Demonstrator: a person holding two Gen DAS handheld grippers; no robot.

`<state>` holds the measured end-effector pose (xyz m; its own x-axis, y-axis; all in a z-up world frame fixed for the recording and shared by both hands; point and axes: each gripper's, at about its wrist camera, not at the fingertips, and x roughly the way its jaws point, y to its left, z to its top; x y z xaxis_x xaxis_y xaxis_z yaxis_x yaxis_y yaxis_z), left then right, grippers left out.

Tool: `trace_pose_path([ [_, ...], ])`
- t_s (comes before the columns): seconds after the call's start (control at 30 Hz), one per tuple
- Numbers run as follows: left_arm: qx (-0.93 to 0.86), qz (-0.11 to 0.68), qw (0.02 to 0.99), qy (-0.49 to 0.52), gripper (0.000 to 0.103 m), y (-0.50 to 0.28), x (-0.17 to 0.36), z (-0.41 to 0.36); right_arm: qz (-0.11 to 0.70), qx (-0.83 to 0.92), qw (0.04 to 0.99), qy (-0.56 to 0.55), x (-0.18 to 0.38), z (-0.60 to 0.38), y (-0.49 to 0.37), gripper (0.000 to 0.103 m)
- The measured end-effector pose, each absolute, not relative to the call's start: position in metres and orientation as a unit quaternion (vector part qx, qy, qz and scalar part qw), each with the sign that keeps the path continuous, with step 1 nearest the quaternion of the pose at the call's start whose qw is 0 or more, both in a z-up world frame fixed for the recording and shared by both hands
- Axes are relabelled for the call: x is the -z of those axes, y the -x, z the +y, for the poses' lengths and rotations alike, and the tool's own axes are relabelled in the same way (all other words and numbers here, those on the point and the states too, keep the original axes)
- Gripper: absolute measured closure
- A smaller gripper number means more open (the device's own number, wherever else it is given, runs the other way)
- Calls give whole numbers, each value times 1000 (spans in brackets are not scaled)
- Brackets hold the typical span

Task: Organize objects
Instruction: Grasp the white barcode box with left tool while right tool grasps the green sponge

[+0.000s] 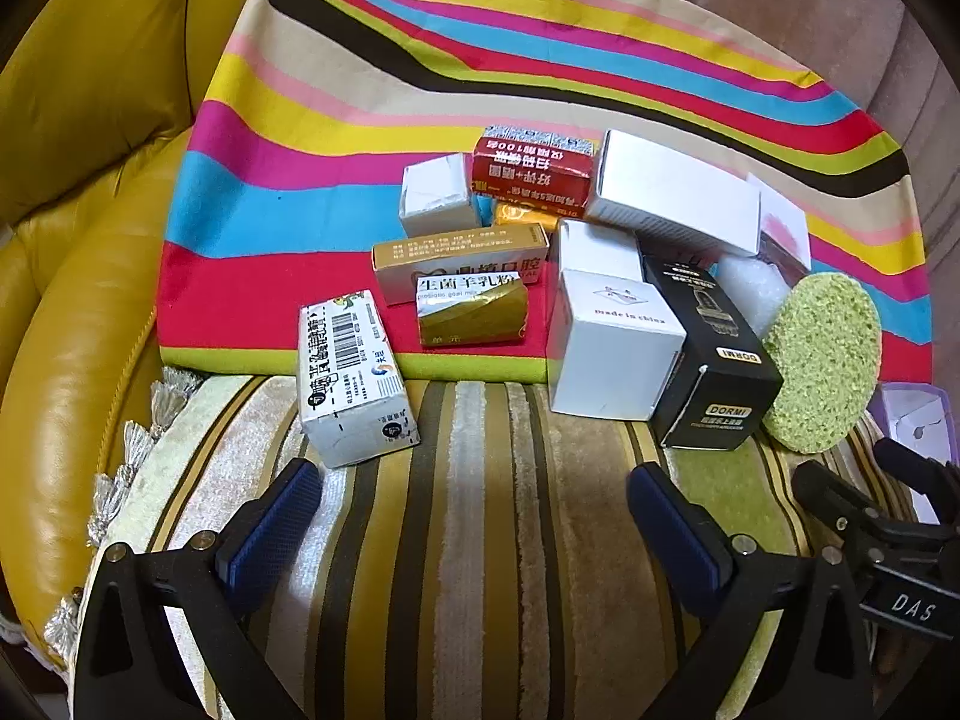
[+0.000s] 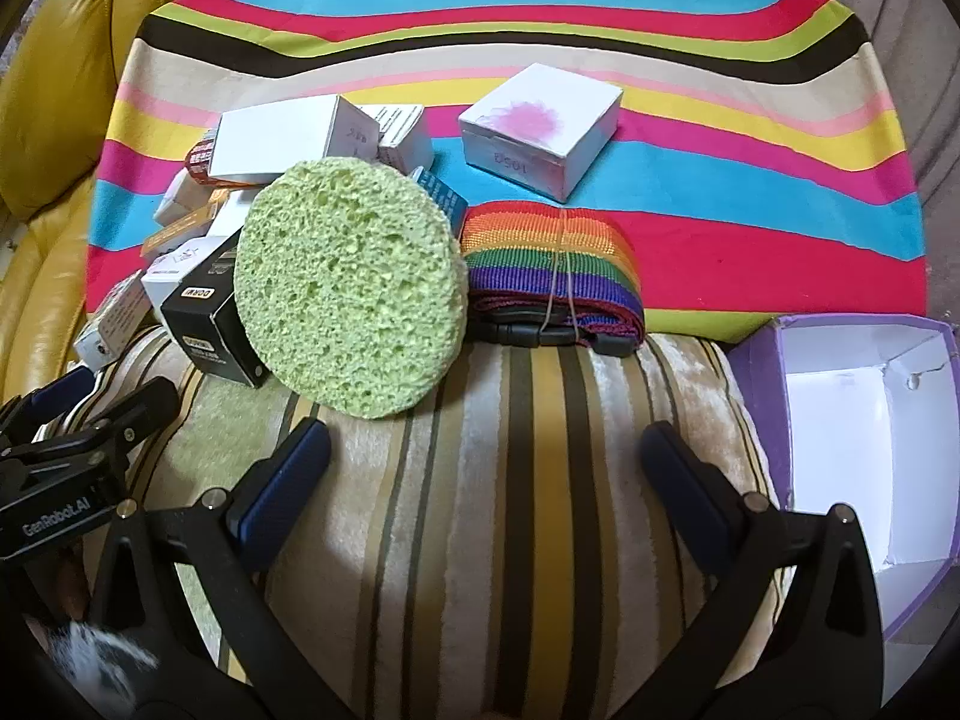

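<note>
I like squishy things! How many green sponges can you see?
1. The green sponge stands on edge, leaning on the black box, beside the rainbow strap. Others may hide behind the boxes.

Boxes [image 1: 612, 348] and sponge [image 2: 351, 288] crowd the striped cushions [image 1: 480, 540].

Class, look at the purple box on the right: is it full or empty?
Empty: the purple box lies open, and only bare white inner walls show inside.
</note>
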<state>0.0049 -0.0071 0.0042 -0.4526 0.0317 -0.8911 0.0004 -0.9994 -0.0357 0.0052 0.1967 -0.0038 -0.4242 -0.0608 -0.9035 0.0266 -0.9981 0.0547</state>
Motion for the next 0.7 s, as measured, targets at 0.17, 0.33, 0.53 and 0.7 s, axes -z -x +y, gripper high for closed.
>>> trace_pose_path([
  [0.17, -866, -37, 29, 497, 12, -11, -13, -19, -34, 851, 33, -523, 2, 204, -10, 0],
  [0.33, -869, -81, 42, 487, 19, -7, -17, -38, -27, 872, 37, -487, -11, 201, -15, 0],
  [0.53, -868, -97, 51, 484, 27, 12, -17, -46, 28, 894, 37, -445, -24, 178, -13, 0],
  [0.7, -857, -130, 30, 498, 31, 25, -5, -64, 67, 900, 36, -429, -31, 165, -15, 0],
])
